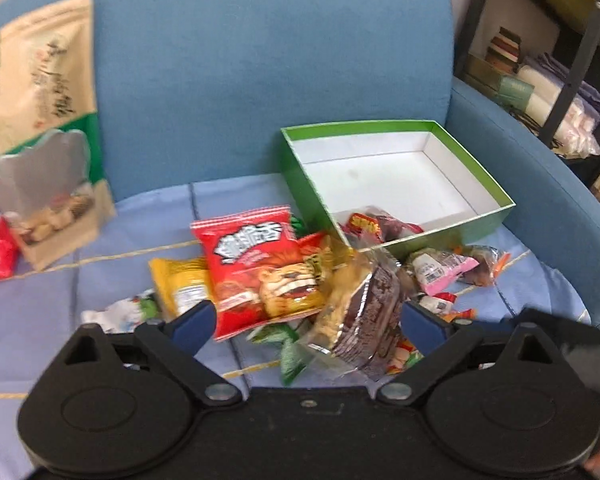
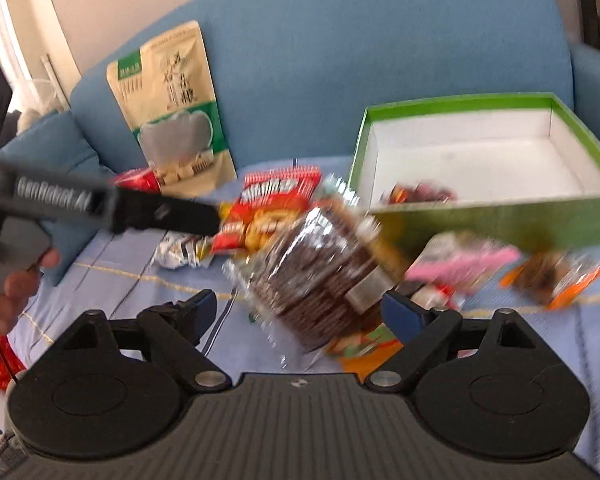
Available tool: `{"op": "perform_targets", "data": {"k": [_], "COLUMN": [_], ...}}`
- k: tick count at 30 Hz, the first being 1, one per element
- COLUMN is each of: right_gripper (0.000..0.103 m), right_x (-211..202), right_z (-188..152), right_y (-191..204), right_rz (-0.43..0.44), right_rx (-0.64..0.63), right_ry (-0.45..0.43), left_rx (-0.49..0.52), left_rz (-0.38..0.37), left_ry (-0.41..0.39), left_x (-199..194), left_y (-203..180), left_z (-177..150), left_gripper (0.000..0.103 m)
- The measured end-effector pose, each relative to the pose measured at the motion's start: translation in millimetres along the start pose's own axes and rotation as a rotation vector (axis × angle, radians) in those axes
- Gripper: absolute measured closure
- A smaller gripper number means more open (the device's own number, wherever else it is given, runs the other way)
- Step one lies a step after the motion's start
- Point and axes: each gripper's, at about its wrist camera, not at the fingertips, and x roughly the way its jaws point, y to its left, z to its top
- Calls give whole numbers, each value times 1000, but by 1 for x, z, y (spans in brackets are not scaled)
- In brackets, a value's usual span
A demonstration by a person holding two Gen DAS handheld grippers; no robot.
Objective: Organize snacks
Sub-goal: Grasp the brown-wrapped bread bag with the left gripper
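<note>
The brown cookie pack (image 2: 320,276) is seen low and centre in the right wrist view, just ahead of the wide-open, empty right gripper (image 2: 296,312), tilted lower left to upper right. The box (image 2: 496,222) is found at upper right. The left gripper (image 1: 306,322), likewise spread and empty, is judged no nearer.

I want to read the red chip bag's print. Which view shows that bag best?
The left wrist view: the red chip bag faces the camera nearly whole and fairly sharp. In the right wrist view the same bag is motion-blurred and partly hidden behind the clear packet of dark snacks.
</note>
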Motion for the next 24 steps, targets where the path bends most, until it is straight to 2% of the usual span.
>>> {"op": "perform_targets", "data": {"k": [6, 8, 10, 11, 12, 13, 15, 17, 19, 20, 22, 24], "right_gripper": [0, 0, 0, 0, 0, 0, 0, 0, 0, 0, 0, 0], "right_x": [12, 22, 34, 38, 42, 43, 39, 32, 26, 22, 17, 17], "right_z": [-7, -7, -9, -11, -13, -15, -19, -24, -29, -32, -36, -38], "right_y": [14, 14, 13, 11, 10, 9, 5, 1, -4, -7, -9, -8], "right_rz": [1, -24, -64, -81, -98, -106, -101, -103, -109, -93, -72, -77], "right_rx": [-22, -16, -11, -8, -3, -7, -23, -27, -18, -6, 12, 12], "right_ry": [-18, -14, -17, -18, -10, -6, -4, -2, -12, -24, -40, -63], "left_rx": [23, 9, 5, 2, -2, -10, -37, -46, -34, -21, 1, -10], "left_rz": [-35, -45, -50, -54, -61, -81, -136, -161, -231, -240, -230, -199], "left_ry": [42, 50, 57, 63, 70, 81, 100, 104, 106, 92, 70, 59], "left_x": [45, 53, 59, 62, 64, 65, 67, 65, 58, 53, 45, 44], "left_y": [-9, -8, -7, -6, -6, -5, -4, -8, -15, -19, -24, -23], "left_z": [6, 7, 5, 4, 2, 0, -6, -12, -20, -24, -29, -30], "left_gripper": [1, 5, 12, 20, 38, 45, 51, 53, 53, 52, 47, 33]}}
